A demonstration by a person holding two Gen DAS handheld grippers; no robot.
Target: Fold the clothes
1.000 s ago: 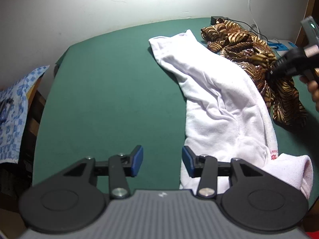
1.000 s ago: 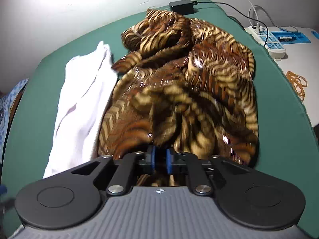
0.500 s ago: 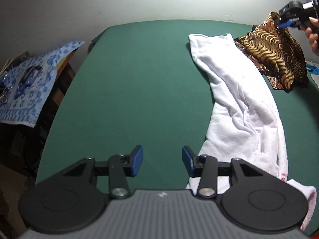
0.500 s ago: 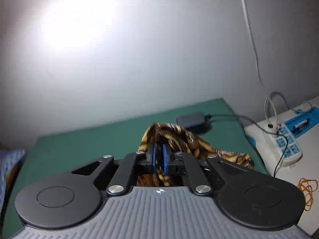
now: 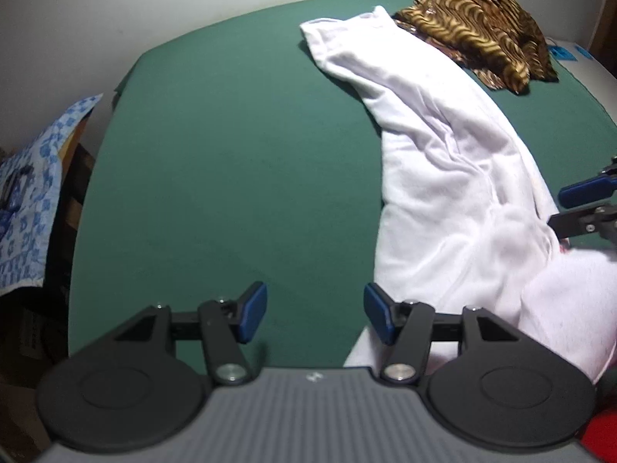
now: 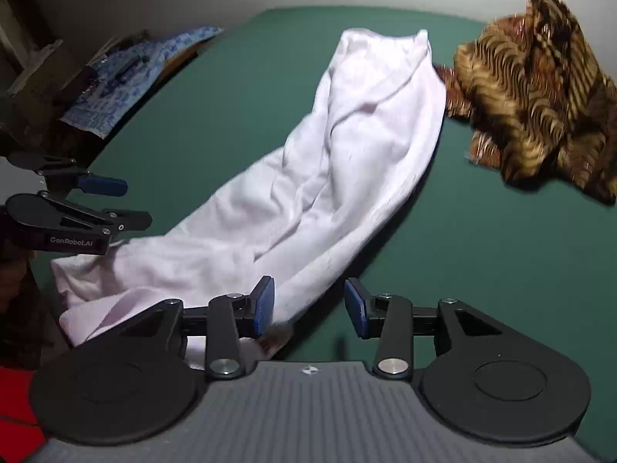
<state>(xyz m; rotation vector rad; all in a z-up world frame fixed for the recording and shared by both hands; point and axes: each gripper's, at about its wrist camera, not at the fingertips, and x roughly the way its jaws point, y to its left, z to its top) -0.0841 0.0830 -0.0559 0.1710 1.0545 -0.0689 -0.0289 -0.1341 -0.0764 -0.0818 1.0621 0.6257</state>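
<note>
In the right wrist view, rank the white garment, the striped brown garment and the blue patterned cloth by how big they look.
1. White garment.
2. Striped brown garment.
3. Blue patterned cloth, though it lies farthest off and partly hidden.

White, tiger-brown and green under a pale wall

The garment (image 5: 455, 162) is plain white; the bunched cloth (image 5: 482, 27) behind it carries wavy gold, brown and black stripes. The bench (image 5: 231, 162) is covered in solid dark green. A cloth (image 5: 27, 193) at the side is pale with a blue print. Both the left gripper (image 5: 315, 316) and the right gripper (image 6: 309, 306) are black with blue pads (image 6: 264, 306) and a ribbed grey body.
</note>
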